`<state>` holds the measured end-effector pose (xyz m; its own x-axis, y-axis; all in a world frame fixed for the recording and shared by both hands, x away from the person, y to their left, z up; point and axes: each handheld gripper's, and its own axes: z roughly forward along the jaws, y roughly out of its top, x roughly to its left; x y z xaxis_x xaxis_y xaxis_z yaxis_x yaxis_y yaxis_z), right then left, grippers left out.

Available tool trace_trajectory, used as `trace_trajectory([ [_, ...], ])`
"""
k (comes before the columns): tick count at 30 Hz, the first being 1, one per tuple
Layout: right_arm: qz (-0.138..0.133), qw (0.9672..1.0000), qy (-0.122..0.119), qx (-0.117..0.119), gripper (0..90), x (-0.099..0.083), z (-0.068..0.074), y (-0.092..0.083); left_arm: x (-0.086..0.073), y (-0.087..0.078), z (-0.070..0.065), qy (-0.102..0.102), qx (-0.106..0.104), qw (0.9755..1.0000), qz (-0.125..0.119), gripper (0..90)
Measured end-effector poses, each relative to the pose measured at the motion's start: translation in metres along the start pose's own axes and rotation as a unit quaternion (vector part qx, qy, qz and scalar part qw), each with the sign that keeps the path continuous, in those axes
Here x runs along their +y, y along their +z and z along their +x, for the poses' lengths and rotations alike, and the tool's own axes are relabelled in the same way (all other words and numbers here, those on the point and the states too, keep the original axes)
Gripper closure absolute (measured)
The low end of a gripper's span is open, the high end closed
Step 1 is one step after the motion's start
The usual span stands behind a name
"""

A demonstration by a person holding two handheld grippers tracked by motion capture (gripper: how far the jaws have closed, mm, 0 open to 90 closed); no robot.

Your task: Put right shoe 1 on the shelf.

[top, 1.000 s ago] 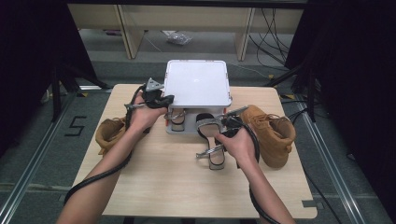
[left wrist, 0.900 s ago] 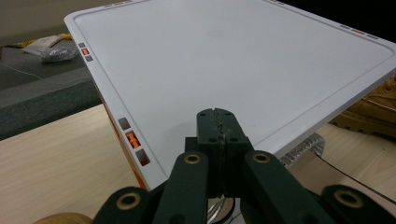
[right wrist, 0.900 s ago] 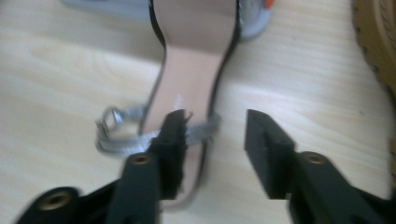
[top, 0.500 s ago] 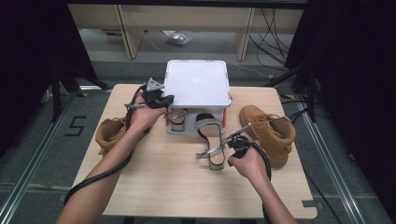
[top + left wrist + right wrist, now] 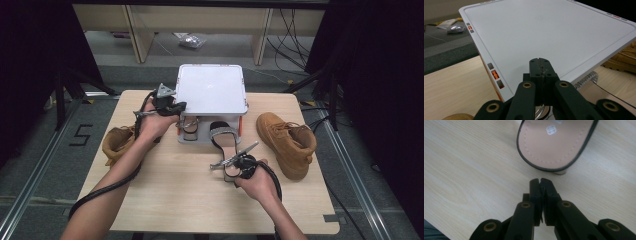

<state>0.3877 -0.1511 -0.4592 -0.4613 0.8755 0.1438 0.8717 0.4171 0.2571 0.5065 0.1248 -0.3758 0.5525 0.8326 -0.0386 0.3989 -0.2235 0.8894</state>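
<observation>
Your right gripper (image 5: 540,181) hangs just short of the heel end of the black sandal (image 5: 226,150), jaws pressed together with nothing between them. In the right gripper view the tan insole and its black rim sit just beyond the tips, apart from them, on the bare wooden table (image 5: 165,190). The sandal lies toe-first toward the white shoe rack (image 5: 212,90), its strap close to the rack's lower opening, where a second sandal (image 5: 189,126) with a silver strap seems already tucked in.

The step looks like sliding this sandal under the rack beside its mate. With jaws shut, push rather than pinch: set the tips square on the middle of the heel rim and drive straight along the shoe's length, or it will likely pivot and catch the rack's side wall. Keep the tips low so they do not ride over the rim onto the insole.

Farther off, your left gripper (image 5: 540,62), also closed on nothing, rests over the rack's near-left edge; hold it there to steady the rack against the push. The tan boots, one at the left (image 5: 117,142) and one at the right (image 5: 287,140), lie clear of the path.
</observation>
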Motion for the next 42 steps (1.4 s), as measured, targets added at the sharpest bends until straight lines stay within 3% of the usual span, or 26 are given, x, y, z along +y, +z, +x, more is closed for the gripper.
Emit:
trace_trajectory([
  [7, -0.010, 0.9999, 0.009, -0.009, 90.0, 0.004, 0.002, 0.008, 0.000, 0.000, 0.000, 0.001, 0.000, 1.0000, -0.001, 89.2],
  [9, -0.013, 0.9996, 0.026, 0.005, 90.0, 0.005, 0.004, 0.008, 0.000, 0.000, 0.000, 0.003, 0.000, 1.0000, 0.000, 89.2],
  [10, -0.027, 0.9995, 0.011, 0.014, 90.0, 0.005, 0.002, 0.010, 0.000, 0.000, 0.000, 0.003, 0.001, 1.0000, 0.001, 89.2],
  [11, -0.025, 0.9995, 0.020, 0.007, 90.0, 0.006, 0.003, 0.010, 0.000, 0.000, 0.000, 0.003, 0.001, 1.0000, 0.001, 89.2],
  [12, -0.028, 0.9990, 0.030, 0.016, 90.0, 0.007, 0.005, 0.011, 0.000, 0.000, 0.000, 0.001, 0.000, 1.0000, 0.000, 89.2],
  [13, -0.037, 0.9989, 0.021, 0.020, 90.0, 0.009, 0.004, 0.012, 0.000, 0.000, 0.000, 0.001, 0.000, 1.0000, 0.000, 89.2],
  [15, -0.036, 0.9984, 0.040, 0.019, 90.0, 0.012, 0.006, 0.011, 0.000, 0.000, 0.000, 0.000, -0.001, 1.0000, 0.000, 89.2],
  [19, -0.057, 0.9976, 0.031, 0.024, 90.0, 0.017, 0.007, 0.011, 0.000, 0.000, 0.000, 0.003, 0.000, 1.0000, 0.002, 89.2],
  [21, -0.060, 0.9968, 0.044, 0.028, 90.0, 0.021, 0.011, 0.010, 0.000, 0.000, 0.000, 0.004, 0.000, 1.0000, 0.002, 89.2],
  [24, -0.072, 0.9968, 0.032, 0.016, 90.0, 0.027, 0.012, 0.008, 0.000, 0.000, 0.000, 0.000, -0.001, 1.0000, 0.000, 89.2],
  [25, -0.071, 0.9964, 0.045, 0.013, 90.0, 0.029, 0.013, 0.008, 0.000, 0.000, 0.000, 0.001, -0.001, 1.0000, 0.000, 89.2],
  [26, -0.078, 0.9961, 0.038, 0.016, 90.0, 0.031, 0.013, 0.008, 0.000, 0.000, 0.000, 0.001, -0.001, 1.0000, 0.000, 89.2],
  [34, -0.097, 0.9942, 0.046, -0.010, 90.0, 0.046, 0.011, 0.000, 0.001, 0.000, 0.000, 0.008, -0.001, 1.0000, 0.004, 89.2],
  [36, -0.114, 0.9931, 0.022, -0.018, 90.0, 0.050, 0.006, -0.001, 0.001, 0.000, 0.000, 0.007, -0.001, 1.0000, 0.004, 89.2],
  [37, -0.113, 0.9930, 0.029, -0.018, 90.0, 0.052, 0.006, -0.003, 0.000, 0.000, 0.000, 0.004, -0.001, 1.0000, 0.001, 89.2],
  [38, -0.122, 0.9921, 0.014, -0.026, 90.0, 0.054, 0.004, -0.002, 0.001, 0.000, 0.000, 0.005, -0.002, 1.0000, 0.002, 89.2],
  [39, -0.121, 0.9920, 0.024, -0.027, 90.0, 0.056, 0.004, -0.003, 0.001, 0.000, 0.000, 0.005, -0.002, 1.0000, 0.002, 89.2],
  [42, -0.128, 0.9912, 0.012, -0.032, 90.0, 0.061, 0.003, -0.004, 0.000, 0.000, -0.001, 0.004, -0.001, 1.0000, 0.000, 89.2],
])
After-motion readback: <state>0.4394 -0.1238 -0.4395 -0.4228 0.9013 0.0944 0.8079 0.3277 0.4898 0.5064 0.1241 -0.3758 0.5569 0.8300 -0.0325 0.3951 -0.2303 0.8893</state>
